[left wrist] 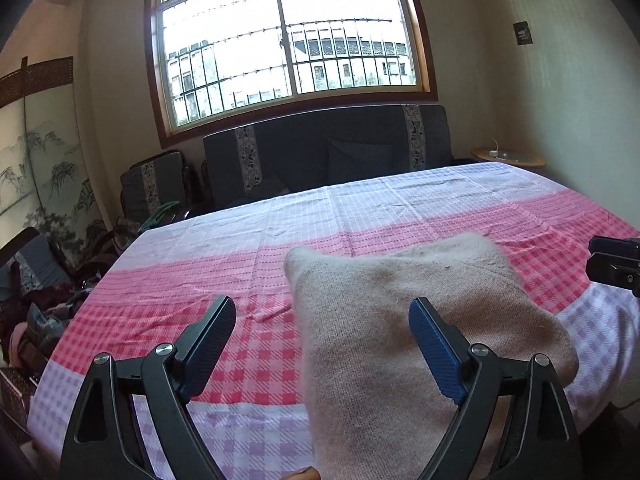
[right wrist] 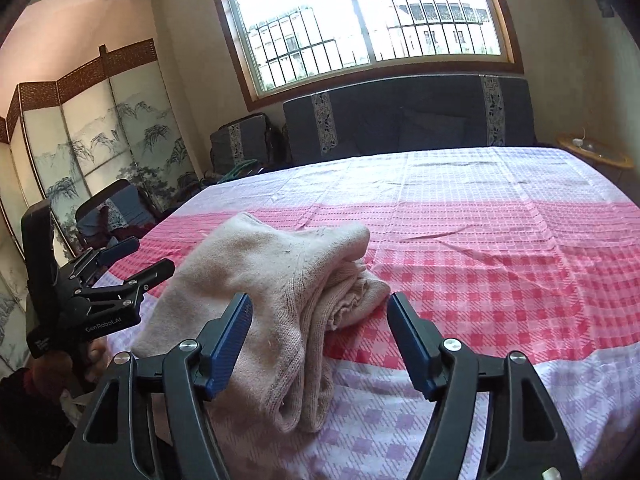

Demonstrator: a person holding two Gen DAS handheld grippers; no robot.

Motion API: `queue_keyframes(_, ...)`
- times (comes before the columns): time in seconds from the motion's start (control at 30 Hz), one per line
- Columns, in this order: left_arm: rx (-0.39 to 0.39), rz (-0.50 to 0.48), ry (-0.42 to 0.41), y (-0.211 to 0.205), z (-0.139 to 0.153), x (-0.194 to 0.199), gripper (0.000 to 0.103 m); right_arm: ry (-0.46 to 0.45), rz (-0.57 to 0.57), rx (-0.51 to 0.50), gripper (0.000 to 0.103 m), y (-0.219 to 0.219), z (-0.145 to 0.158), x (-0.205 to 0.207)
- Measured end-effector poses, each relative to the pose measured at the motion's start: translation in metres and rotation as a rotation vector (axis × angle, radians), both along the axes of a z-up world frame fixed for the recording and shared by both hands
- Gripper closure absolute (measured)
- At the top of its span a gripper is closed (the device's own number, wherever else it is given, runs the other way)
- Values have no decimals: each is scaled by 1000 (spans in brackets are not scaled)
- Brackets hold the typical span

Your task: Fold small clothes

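A beige knitted garment (left wrist: 400, 312) lies folded into a thick bundle on the checked bedsheet (left wrist: 240, 264), near the front edge. My left gripper (left wrist: 322, 312) hovers over the bundle's left side, its jaws wide open and empty. In the right wrist view the garment (right wrist: 280, 264) shows stacked layers with a rolled end on its right. My right gripper (right wrist: 320, 304) stands open over that side, its pads clear of the cloth. The left gripper (right wrist: 148, 258) is also visible there, open beside the bundle's left edge. The right gripper (left wrist: 612, 264) pokes in at the right edge of the left wrist view.
The sheet (right wrist: 480, 240) has pink, white and lilac bands and covers a wide bed. Behind it stand a dark sofa (left wrist: 328, 152) under a barred window, a painted folding screen (right wrist: 92, 140) at left, and a round side table (left wrist: 508, 156). Piled clothes (left wrist: 40, 312) lie left of the bed.
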State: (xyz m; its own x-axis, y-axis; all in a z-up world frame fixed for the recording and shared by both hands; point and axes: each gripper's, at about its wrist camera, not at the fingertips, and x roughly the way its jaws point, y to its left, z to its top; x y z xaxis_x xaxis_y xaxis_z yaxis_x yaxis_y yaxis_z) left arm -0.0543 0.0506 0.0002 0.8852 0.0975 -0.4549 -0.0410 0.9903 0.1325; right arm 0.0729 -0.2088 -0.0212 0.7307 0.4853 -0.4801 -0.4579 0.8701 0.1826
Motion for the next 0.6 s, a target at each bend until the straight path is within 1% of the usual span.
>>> queue_keyframes(0.03, 11, 34, -21, 1, 5, -3, 1, -19, 3, -4, 26, 1, 5, -4)
queue_keyframes(0.07, 25, 49, -36, 1, 9, -5, 0, -29, 7, -2, 20, 0, 8, -6)
queue_keyframes(0.1, 35, 45, -51, -1, 13, -8, 0, -34, 10, 6, 19, -1, 10, -8)
queue_keyframes(0.17, 48, 40, -74, -3, 18, -13, 0, -36, 17, 14, 18, -1, 14, -8)
queue_keyframes(0.33, 57, 27, -78, -9, 23, -17, 0, -27, 28, 17, 18, 4, 17, -10)
queue_keyframes(0.6, 35, 8, -57, -14, 22, -16, 0, -20, 30, 12, 16, 7, 16, -14)
